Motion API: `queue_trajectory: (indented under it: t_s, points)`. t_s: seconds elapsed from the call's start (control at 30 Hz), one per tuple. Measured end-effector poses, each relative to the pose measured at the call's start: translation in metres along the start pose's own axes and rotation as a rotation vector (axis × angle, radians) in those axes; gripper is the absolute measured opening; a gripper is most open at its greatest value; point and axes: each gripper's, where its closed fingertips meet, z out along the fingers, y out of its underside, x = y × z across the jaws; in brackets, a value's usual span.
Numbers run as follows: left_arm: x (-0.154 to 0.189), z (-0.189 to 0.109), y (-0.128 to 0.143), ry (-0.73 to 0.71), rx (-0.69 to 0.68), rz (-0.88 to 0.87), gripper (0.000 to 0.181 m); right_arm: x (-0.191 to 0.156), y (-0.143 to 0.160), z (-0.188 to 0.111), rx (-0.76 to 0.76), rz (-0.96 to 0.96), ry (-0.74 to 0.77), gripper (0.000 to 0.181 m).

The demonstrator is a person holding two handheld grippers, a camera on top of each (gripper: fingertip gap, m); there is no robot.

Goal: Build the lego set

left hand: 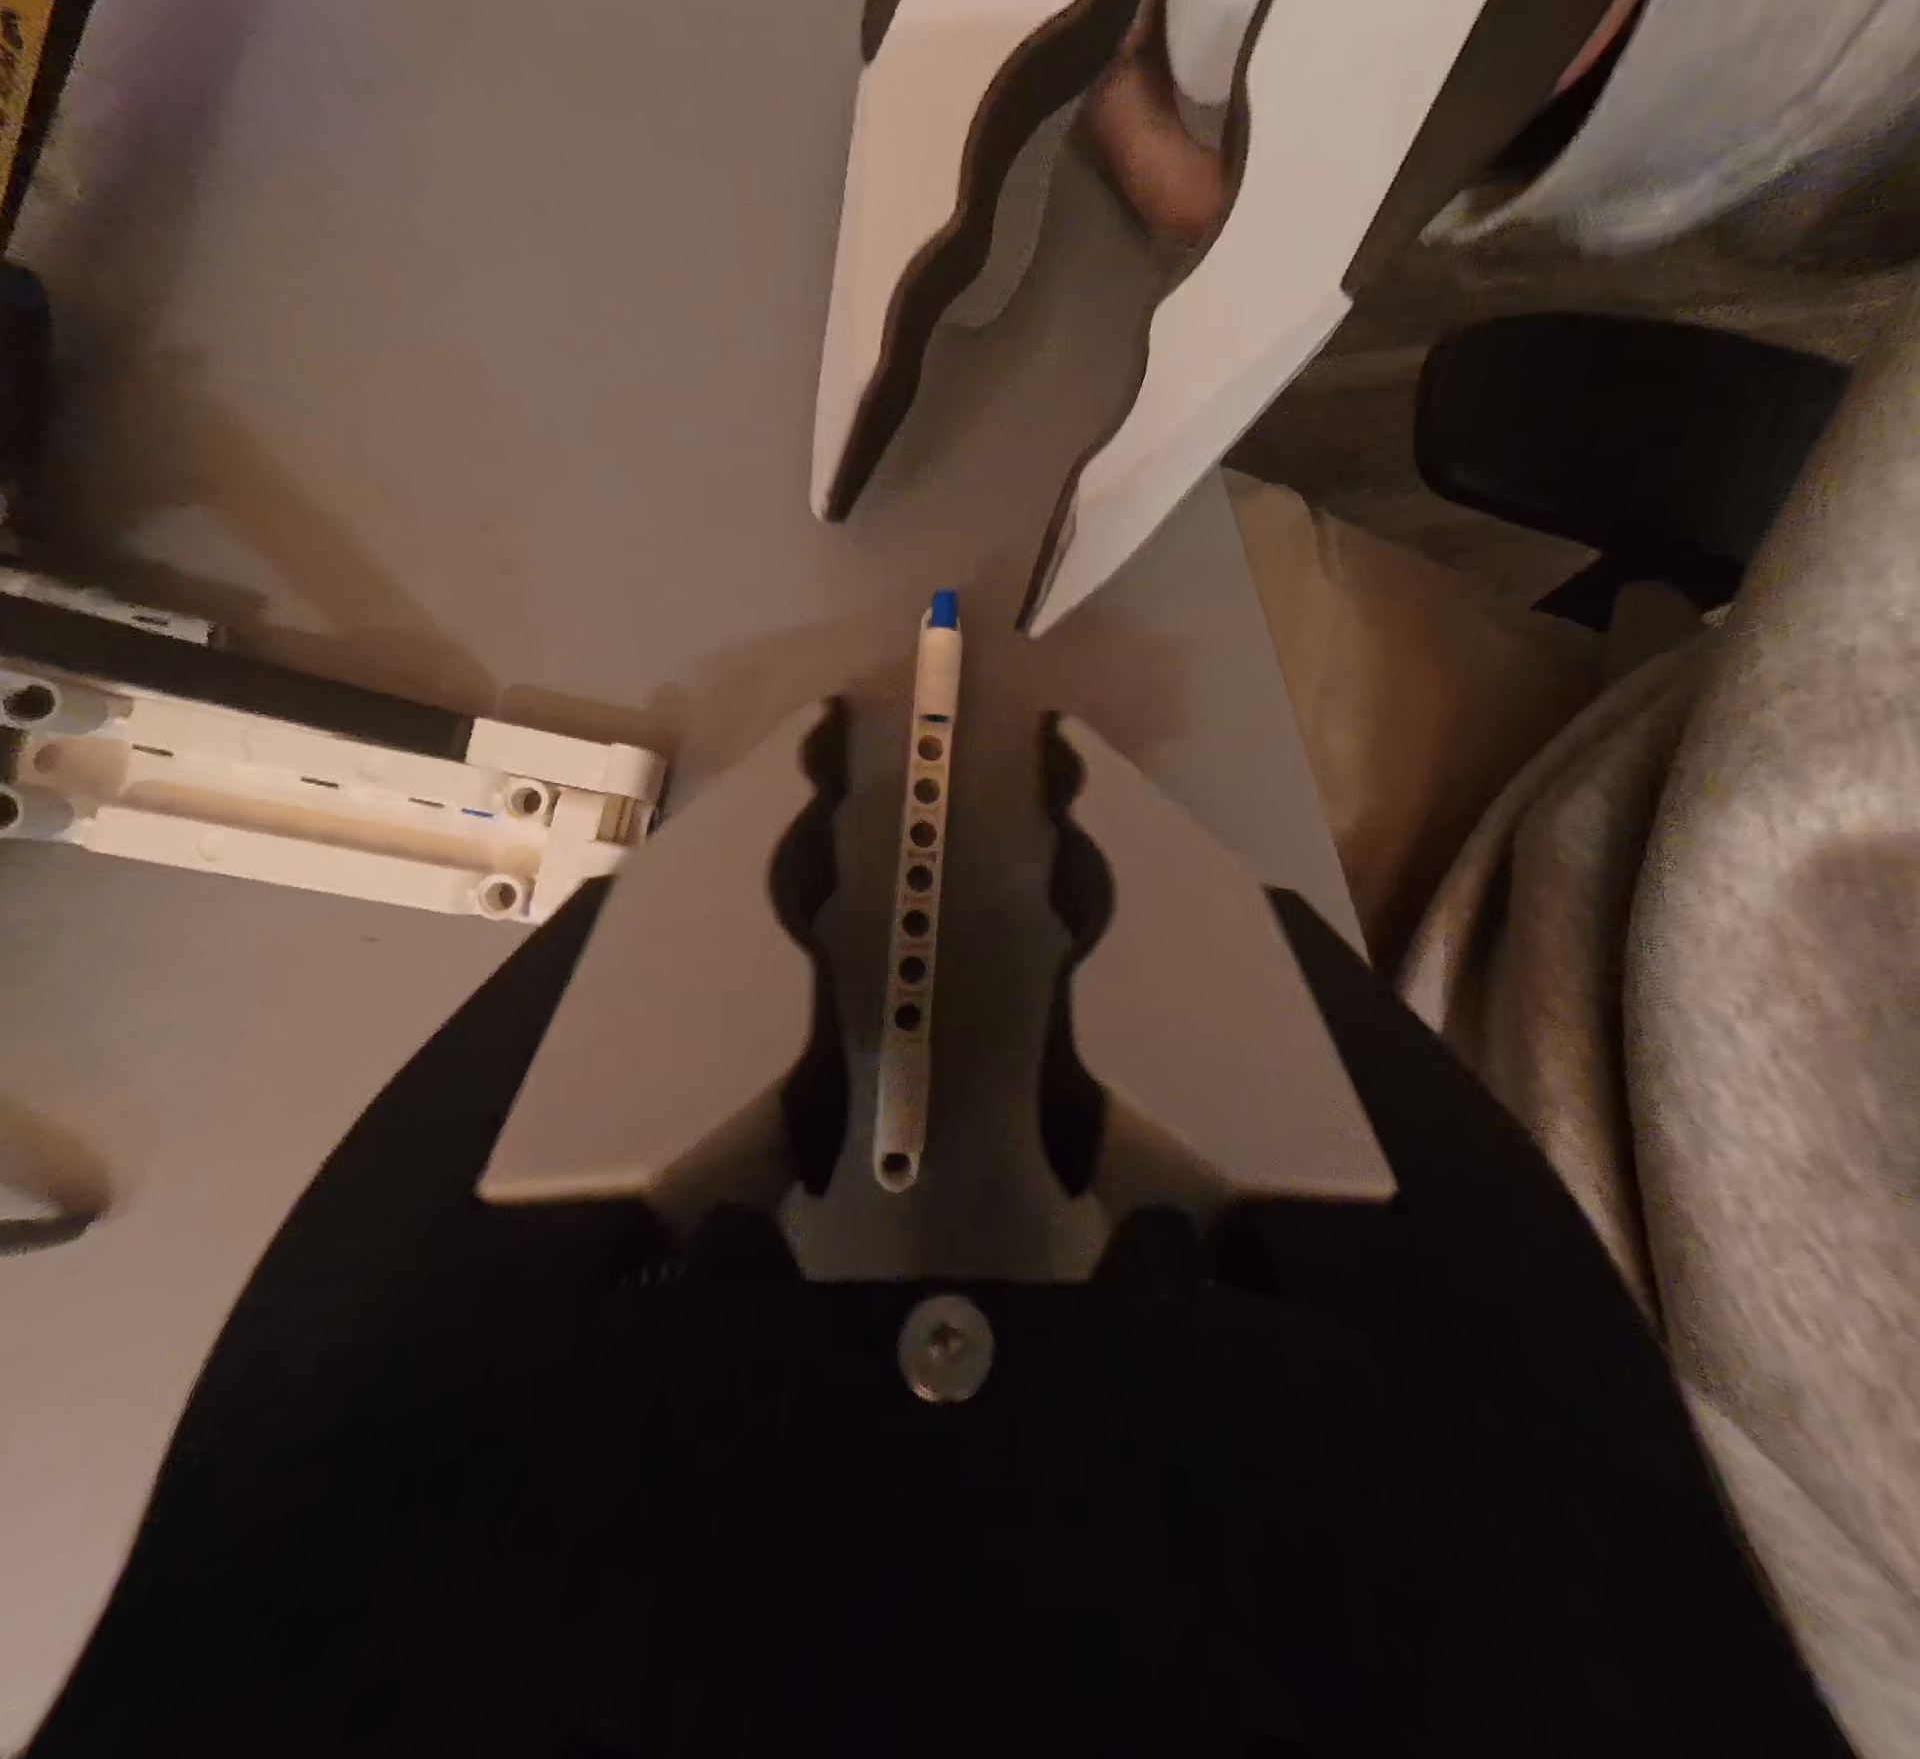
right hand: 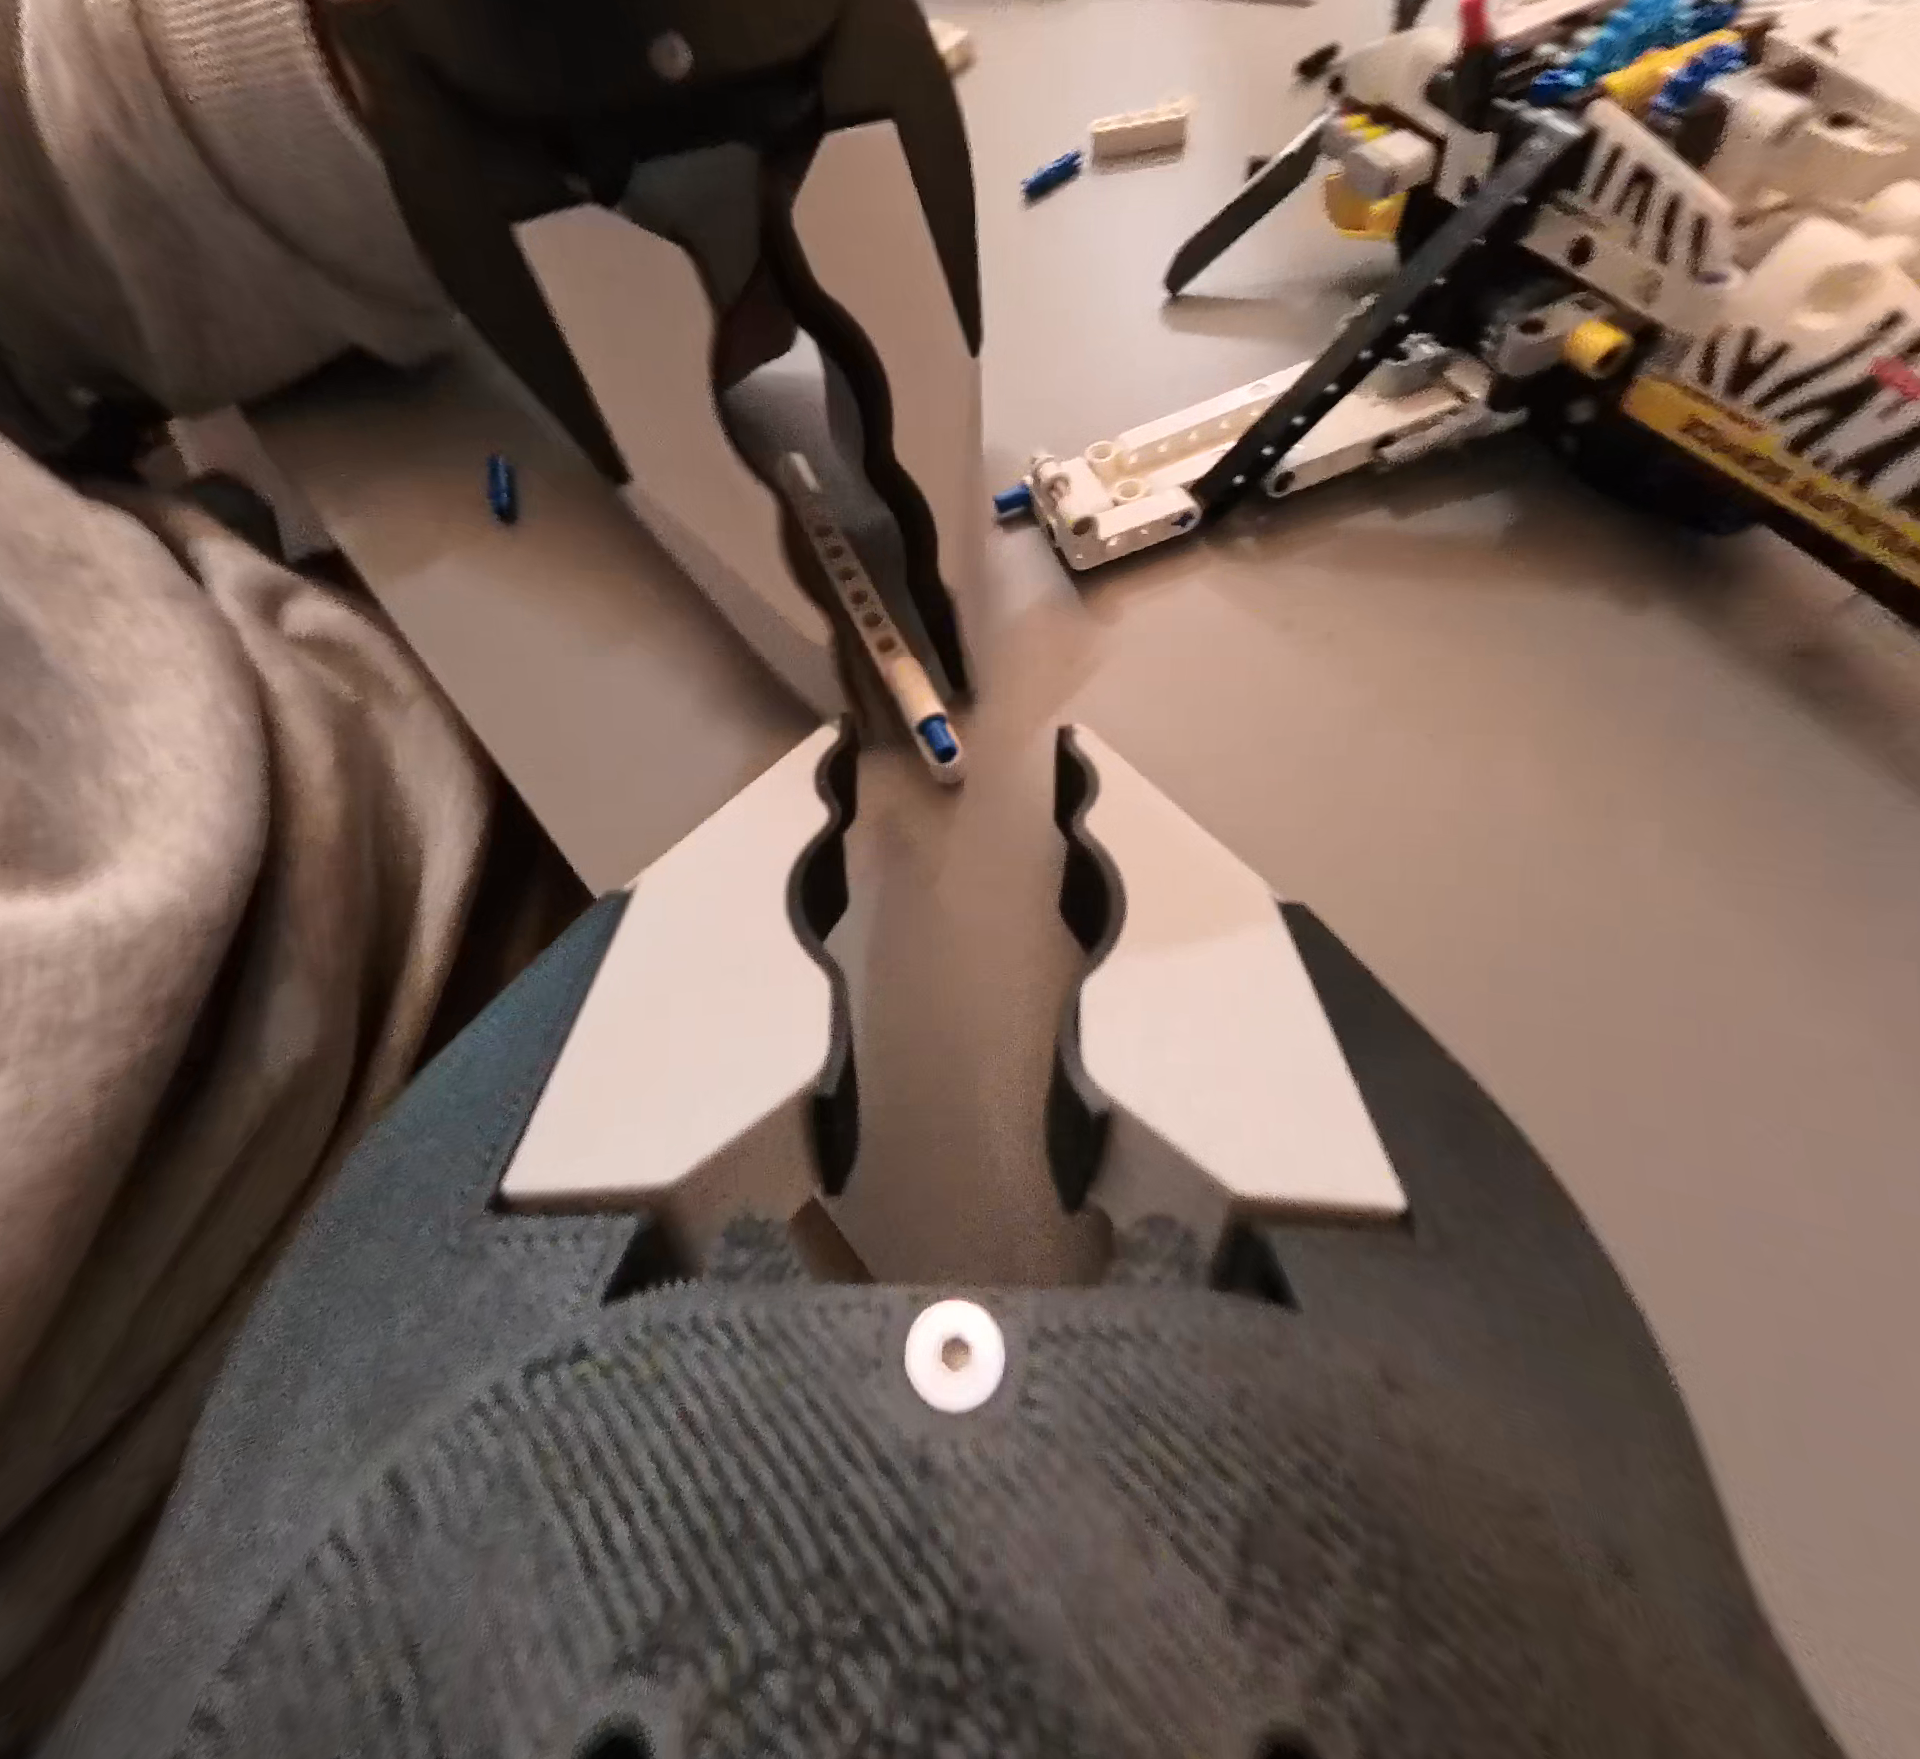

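The left tongs [left hand: 940, 712] stand apart around the white beam [left hand: 914, 930]; the right tongs [right hand: 951, 738], also apart, point at its blue pin [right hand: 938, 739].

The perforated beam [left hand: 914, 920] and blue pin [left hand: 943, 609] look like smooth plastic. The counter [right hand: 1455, 878] is smooth and matt. The right gripper [right hand: 954, 743] body shows ridged, rough plastic; the sleeve [right hand: 156, 151] is soft knitted cloth.

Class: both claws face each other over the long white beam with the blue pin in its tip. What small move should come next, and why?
Probably close the left claw on the white beam: it lies loose between open fingers, its blue pin pointing at the open right claw.
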Motion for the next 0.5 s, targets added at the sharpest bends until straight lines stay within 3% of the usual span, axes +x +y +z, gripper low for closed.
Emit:
queue_trajectory:
  t_s: [0.03, 0.2, 0.3, 0.37, 0.5]
  points:
    - [-0.001, -0.002, 0.001, -0.013, -0.008, -0.015, 0.049, 0.003, -0.005, -0.002, 0.042, -0.004, 0.033, 0.036]
    - [-0.010, -0.021, 0.010, -0.144, -0.006, 0.010, 0.054, 0.007, -0.014, -0.009, 0.149, -0.041, 0.118, 0.033]
    - [-0.013, -0.045, 0.012, -0.217, 0.095, -0.039, 0.053, 0.001, -0.010, -0.008, 0.135, -0.055, 0.095, 0.036]
    - [-0.018, -0.069, 0.015, -0.273, 0.187, -0.088, 0.052, -0.008, -0.002, -0.002, 0.086, -0.067, 0.049, 0.048]
    - [-0.027, -0.123, 0.035, -0.348, 0.374, -0.188, 0.049, -0.003, 0.001, 0.002, 0.027, -0.046, 0.087, 0.028]
